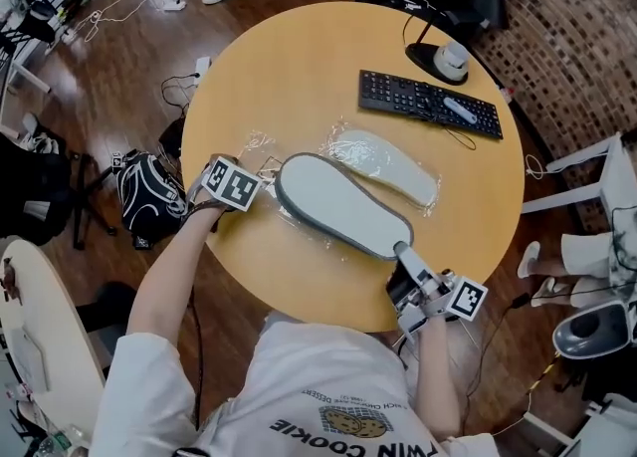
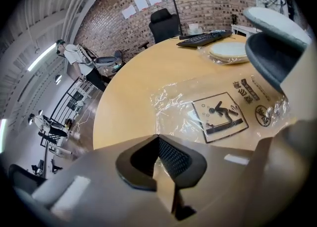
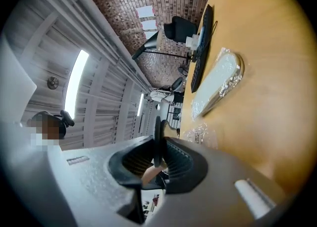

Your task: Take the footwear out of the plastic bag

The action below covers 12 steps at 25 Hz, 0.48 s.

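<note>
While I watch from the head view, the round wooden bench [image 1: 299, 67] sits on a dark plank floor [image 1: 109, 87] with a brick wall [image 1: 577, 17] toward 2 o'clock. A black keyboard [image 1: 430, 103] lies at 1 o'clock on the bench, with a lamp base [image 1: 438, 59] just beyond it. A black backpack [image 1: 149, 196] rests on the floor at 9 o'clock.

My left arm reaches in from 7 o'clock and tips steeply down to the bench top. My right arm comes up at 5 o'clock and lies about level at the bench edge.

The left gripper [image 2: 159, 139] has its jaws drawn together, and they seem to pinch the near edge of the clear plastic bag [image 2: 218, 107], which lies flat on the bench with its printed warning sign facing up. The right gripper [image 3: 157, 144] is clamped on the thin dark rim at one end of the grey slipper [image 1: 338, 201]. That slipper is sole up, stretching from 5 o'clock toward the bench centre, above the bag. A second slipper [image 1: 383, 164], wrapped in its own plastic, lies just beside it toward 1 o'clock.
</note>
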Motion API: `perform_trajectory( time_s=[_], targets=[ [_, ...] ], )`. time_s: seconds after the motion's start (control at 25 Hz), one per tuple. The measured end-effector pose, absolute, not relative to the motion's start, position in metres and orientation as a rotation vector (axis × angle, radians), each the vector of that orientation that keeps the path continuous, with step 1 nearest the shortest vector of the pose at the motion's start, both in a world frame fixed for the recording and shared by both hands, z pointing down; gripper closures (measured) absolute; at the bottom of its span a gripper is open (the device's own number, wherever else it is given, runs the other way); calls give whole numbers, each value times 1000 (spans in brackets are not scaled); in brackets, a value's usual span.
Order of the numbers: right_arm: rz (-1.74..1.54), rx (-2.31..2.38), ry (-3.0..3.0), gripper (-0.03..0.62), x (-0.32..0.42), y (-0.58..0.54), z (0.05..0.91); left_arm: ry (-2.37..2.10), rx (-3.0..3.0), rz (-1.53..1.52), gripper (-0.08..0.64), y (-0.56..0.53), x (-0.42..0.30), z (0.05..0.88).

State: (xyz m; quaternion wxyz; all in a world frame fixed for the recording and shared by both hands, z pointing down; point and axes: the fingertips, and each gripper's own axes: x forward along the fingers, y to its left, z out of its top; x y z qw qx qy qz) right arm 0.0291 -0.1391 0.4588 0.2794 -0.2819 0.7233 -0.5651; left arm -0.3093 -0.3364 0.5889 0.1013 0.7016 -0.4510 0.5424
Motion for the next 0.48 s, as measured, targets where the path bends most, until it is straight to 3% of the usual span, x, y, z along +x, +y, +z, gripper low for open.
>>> perform_trajectory(
  time_s=[0.48],
  targets=[
    [-1578, -764, 1929, 529, -43, -184, 483, -1296, 2116, 1481, 568, -337, -318, 586]
  ],
)
